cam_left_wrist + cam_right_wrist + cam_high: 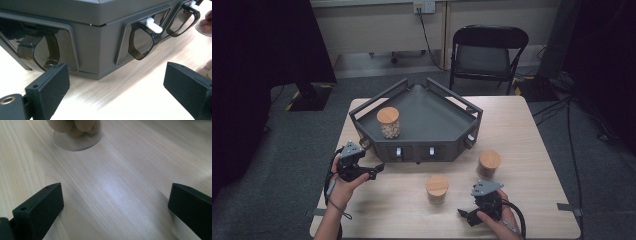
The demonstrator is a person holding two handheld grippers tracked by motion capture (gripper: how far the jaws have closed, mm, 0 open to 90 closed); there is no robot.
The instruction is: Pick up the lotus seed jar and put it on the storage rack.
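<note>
A: What's on the tabletop (522, 150)?
B: A dark tray (427, 117) holding one jar (388, 122); two jars (437, 188) stand in front of it.
A: And each hand-held gripper?
B: Left hand-held gripper (112, 85), released, faces the tray's front. Right hand-held gripper (112, 207), released, faces the middle jar.

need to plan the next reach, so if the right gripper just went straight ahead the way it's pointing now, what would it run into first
Probably the glass jar with pale round pieces inside: it stands ahead of the open right gripper, a little left of the centre line. Only bare table lies between, and how far off the jar stands is hard to judge.
</note>
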